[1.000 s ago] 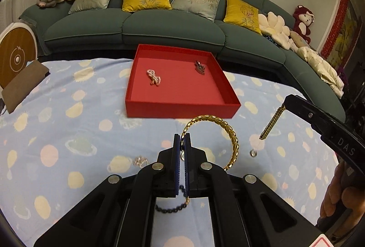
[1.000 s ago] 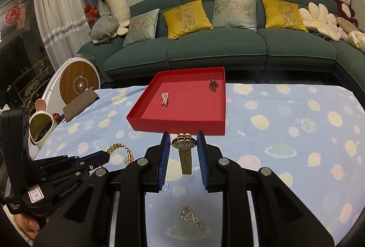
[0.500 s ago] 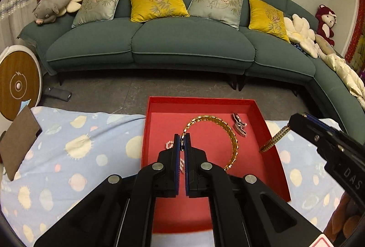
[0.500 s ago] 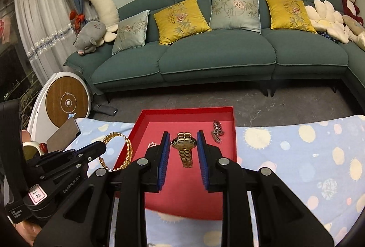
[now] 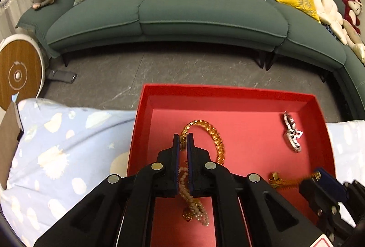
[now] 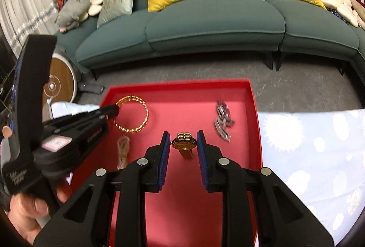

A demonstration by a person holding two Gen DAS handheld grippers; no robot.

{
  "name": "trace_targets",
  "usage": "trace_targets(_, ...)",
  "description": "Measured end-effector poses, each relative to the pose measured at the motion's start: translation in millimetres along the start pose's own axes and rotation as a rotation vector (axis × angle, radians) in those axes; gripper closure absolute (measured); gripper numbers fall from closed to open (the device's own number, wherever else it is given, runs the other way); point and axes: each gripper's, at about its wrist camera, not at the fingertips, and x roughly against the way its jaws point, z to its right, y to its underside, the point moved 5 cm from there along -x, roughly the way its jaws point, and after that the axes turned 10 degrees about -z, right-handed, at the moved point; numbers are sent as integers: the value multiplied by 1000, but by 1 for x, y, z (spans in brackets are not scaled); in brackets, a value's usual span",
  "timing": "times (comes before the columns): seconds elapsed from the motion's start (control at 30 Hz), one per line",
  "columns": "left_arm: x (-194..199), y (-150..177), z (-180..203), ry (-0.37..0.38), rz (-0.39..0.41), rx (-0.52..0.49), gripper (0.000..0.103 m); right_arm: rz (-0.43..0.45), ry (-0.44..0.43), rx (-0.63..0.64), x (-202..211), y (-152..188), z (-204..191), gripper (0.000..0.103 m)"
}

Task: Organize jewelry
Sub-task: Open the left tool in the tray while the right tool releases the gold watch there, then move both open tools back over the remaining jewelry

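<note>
Jaws, loaded, inside red tray (image 5: pixel 146 114) walls.

both grippers (image 5: pixel 183 144) (image 6: pixel 183 144) carried bangle (image 5: pixel 212 132) and watch (image 6: pixel 184 144) from table to over red tray (image 5: pixel 228 91)

Shiny gold metal bracelet (image 5: pixel 214 137); matt red tray (image 5: pixel 228 93).

Tray (image 6: pixel 254 110) floor centre lies bare between pearl strand (image 6: pixel 123 151) and silver chain (image 6: pixel 222 122).
</note>
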Motion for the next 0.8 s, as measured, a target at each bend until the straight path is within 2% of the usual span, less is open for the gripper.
trace_targets(0.1,-1,7,-5,10,-20,20,96,-49,17,32,-4,18,5,80)
trace_targets(0.13,2,9,-7,21,-25,27,85,-71,18,41,-5,26,6,79)
trace_targets(0.17,5,12,-9,28,-28,37,66,-90,19,47,-6,33,8,79)
trace_targets(0.23,17,18,-14,86,-8,57,60,-88,28,52,1,46,12,79)
trace_targets(0.3,37,26,-19,87,29,72,52,-58,27,52,20,57,16,78)
trace_targets(0.43,80,52,-25,84,112,45,51,38,18,33,76,75,23,77)
trace_targets(0.5,101,70,-30,88,138,34,51,77,7,19,107,86,26,76)
trace_targets(0.57,122,90,-35,82,160,19,51,113,1,14,133,101,30,69)
trace_targets(0.63,142,112,-41,75,176,12,49,145,19,21,158,118,28,69)
trace_targets(0.8,175,165,-52,60,198,4,48,200,54,48,194,157,18,69)
